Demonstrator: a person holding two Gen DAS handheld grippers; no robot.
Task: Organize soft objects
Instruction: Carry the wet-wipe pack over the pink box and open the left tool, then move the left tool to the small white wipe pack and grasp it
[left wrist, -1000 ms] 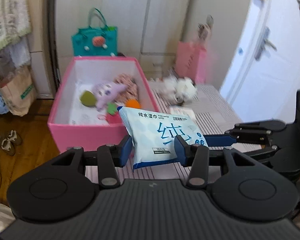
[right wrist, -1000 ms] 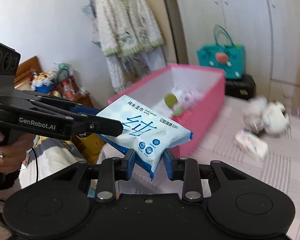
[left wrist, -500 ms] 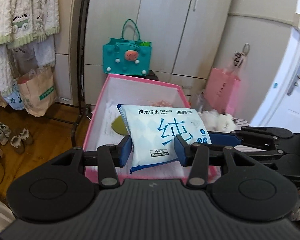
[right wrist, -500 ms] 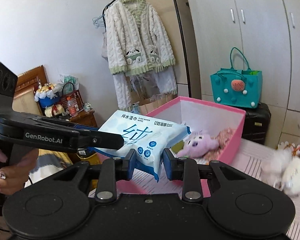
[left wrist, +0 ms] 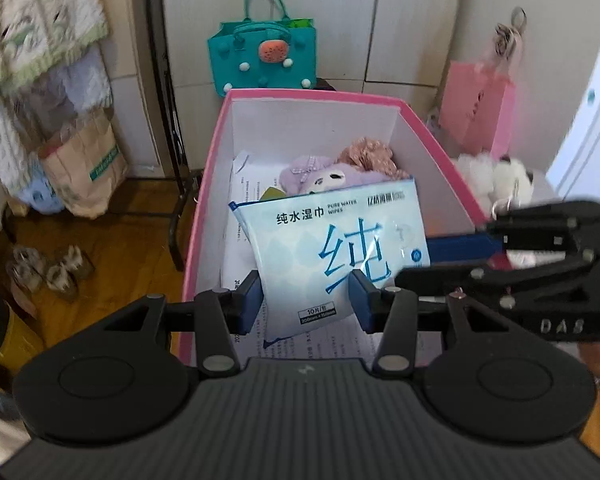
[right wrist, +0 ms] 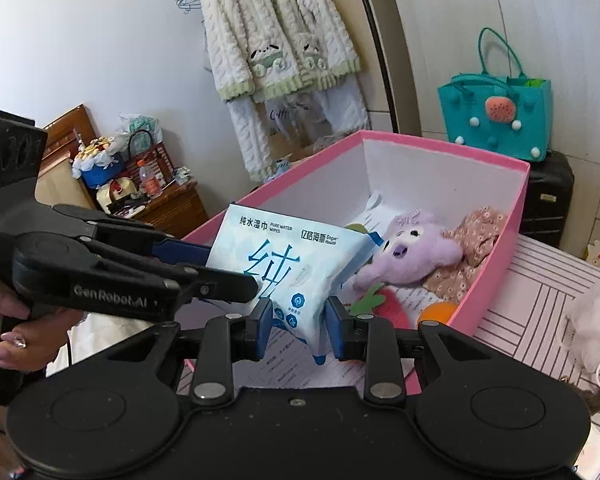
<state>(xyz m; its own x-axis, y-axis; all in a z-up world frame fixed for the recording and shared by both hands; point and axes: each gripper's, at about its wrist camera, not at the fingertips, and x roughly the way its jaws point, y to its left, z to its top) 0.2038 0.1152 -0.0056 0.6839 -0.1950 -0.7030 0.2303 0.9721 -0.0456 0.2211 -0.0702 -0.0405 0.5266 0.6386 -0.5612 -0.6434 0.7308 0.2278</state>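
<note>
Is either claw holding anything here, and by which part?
Both grip the same wet wipes pack above the pink box: the left claw pinches its bottom edge, the right claw a lower corner.

A pale blue wet-wipes pack [left wrist: 336,256] with a large blue character printed on it hangs tilted over the near end of the pink box [left wrist: 204,216], its lower corner pointing down at the printed paper [left wrist: 340,344] lining the box floor. Deeper in the box lie a purple plush toy [right wrist: 412,256] on its side, a floral pink cloth [right wrist: 468,256] beside it toward the far wall, a strawberry-shaped toy [right wrist: 392,308] and an orange ball [right wrist: 436,314]. A white fluffy toy [left wrist: 496,180] lies outside the box, just beside its right wall.
</note>
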